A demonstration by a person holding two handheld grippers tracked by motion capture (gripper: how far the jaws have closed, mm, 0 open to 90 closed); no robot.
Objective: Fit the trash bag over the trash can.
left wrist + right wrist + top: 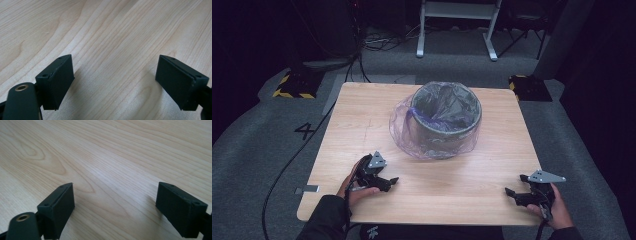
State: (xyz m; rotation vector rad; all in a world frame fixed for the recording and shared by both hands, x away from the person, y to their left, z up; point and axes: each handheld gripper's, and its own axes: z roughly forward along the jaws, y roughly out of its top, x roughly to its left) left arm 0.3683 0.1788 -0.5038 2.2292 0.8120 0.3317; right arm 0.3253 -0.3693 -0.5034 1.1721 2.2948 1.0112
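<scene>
A small grey bin (446,120) stands on the wooden table (362,125), toward its far edge and about midway between the left and right edges. A thin purple bag (404,131) lines it; the film is tucked inside the bin and billows loosely down the outside, pooling on the wood on the near and left sides. How well the bag's mouth sits over the rim is hard to judge from the high view, though it looks slack and uneven.

The left gripper (388,183) rests near the near-left corner, the right gripper (511,194) near the near-right corner, both well apart from the bin. Each has its jaws spread wide with nothing between them; in the left gripper view and the right gripper view only bare wood grain lies past the black pads (58,82).

The work seems to be at its starting step, before any contact. The next move likely calls for both grippers to travel toward the far edge, come in on opposite sides of the bin, and pinch the loose film without tipping the light bin.
</scene>
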